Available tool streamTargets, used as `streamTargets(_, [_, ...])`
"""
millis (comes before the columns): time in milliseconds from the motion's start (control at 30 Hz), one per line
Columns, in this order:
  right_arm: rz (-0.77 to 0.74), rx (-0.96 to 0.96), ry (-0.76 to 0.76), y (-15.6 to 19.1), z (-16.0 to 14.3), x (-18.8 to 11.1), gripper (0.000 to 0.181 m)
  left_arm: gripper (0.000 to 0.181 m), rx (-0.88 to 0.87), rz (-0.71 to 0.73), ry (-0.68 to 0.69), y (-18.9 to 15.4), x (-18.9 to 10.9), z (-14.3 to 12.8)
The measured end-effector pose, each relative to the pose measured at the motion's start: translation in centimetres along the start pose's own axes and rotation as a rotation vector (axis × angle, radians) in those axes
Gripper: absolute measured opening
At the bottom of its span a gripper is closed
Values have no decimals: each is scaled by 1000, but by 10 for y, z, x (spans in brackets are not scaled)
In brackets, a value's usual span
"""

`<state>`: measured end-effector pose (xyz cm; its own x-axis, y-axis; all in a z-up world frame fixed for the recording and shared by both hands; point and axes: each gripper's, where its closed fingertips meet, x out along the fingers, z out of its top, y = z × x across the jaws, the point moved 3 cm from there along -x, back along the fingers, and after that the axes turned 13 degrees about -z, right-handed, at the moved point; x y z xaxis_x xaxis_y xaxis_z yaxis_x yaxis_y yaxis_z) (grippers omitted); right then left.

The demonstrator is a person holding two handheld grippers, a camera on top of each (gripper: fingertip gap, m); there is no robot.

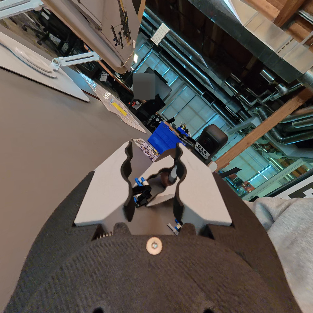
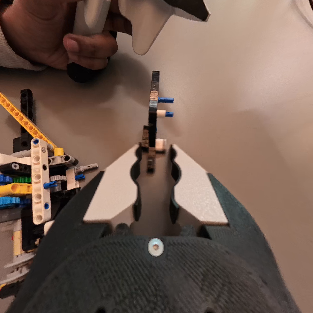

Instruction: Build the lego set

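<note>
A black beam assembly [image 2: 153, 110] with blue pins [image 2: 166, 100] and a white bush sticking out to its right stands on edge on the grey table [image 2: 237, 101]. My right gripper [image 2: 154, 147] is open. The beam's near end sits between its fingertips, closer to the left one, with a gap on the right side. My left gripper [image 1: 153, 145] is open and empty, facing the same assembly [image 1: 142, 192] and the right gripper's fingers [image 1: 162, 169]. In the right wrist view, the left gripper's finger [image 2: 144, 33] and the hand [image 2: 50, 33] holding it are at the top.
A partly built model [image 2: 39, 177] of white, yellow, blue and black parts lies at the left, with a long yellow beam [image 2: 22, 118]. Loose pins [image 1: 174, 227] lie near my left gripper. A white stand base [image 1: 42, 67], a paper sheet [image 1: 118, 108] and a blue bin [image 1: 162, 137] are farther off. Left tips to right tips: about 12 cm.
</note>
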<state>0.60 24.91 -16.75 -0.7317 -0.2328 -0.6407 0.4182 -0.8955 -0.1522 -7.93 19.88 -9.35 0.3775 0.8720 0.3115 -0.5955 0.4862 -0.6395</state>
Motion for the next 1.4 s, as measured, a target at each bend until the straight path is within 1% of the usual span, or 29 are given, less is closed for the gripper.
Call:
streamTargets(33, [4,0,0,0,0,0,27,50,13,2,0,-1,0,1])
streamTargets(133, [-1,5,2,0,0,0,27,51,59,17,-9,-3,-2,4])
streamTargets(233, [4,64,10,-3,-1,-1,27,53,109,33,-20,-5,-5,8])
streamTargets(300, [43,152,3,-4,1,-4,27,55,154,47,-28,-7,-6,11])
streamTargets(367, [150,313,-22,-3,7,-10,28,57,197,55,-29,-10,-6,12])
streamTargets(467, [377,633,-83,-5,21,-27,27,60,211,37,9,-13,-1,7])
streamTargets(533, [529,814,-98,-8,26,-38,27,62,215,20,44,-15,3,2])
streamTargets(633, [682,959,-114,-11,27,-49,26,61,212,-32,96,-20,10,-6])
streamTargets(733, [733,1023,-87,-11,21,-49,26,59,216,-66,140,-25,15,-13])
streamTargets(900, [879,1114,-102,-7,23,-53,26,50,194,-49,157,-22,16,-16])
streamTargets(1100, [951,1152,-130,-8,27,-58,27,45,170,-69,170,-23,17,-18])
streamTargets(1200, [967,1161,-130,-8,26,-59,27,38,172,-78,192,-24,19,-21])
streamTargets(1400, [978,1172,-131,-7,24,-58,27,25,166,-94,192,-26,19,-22])
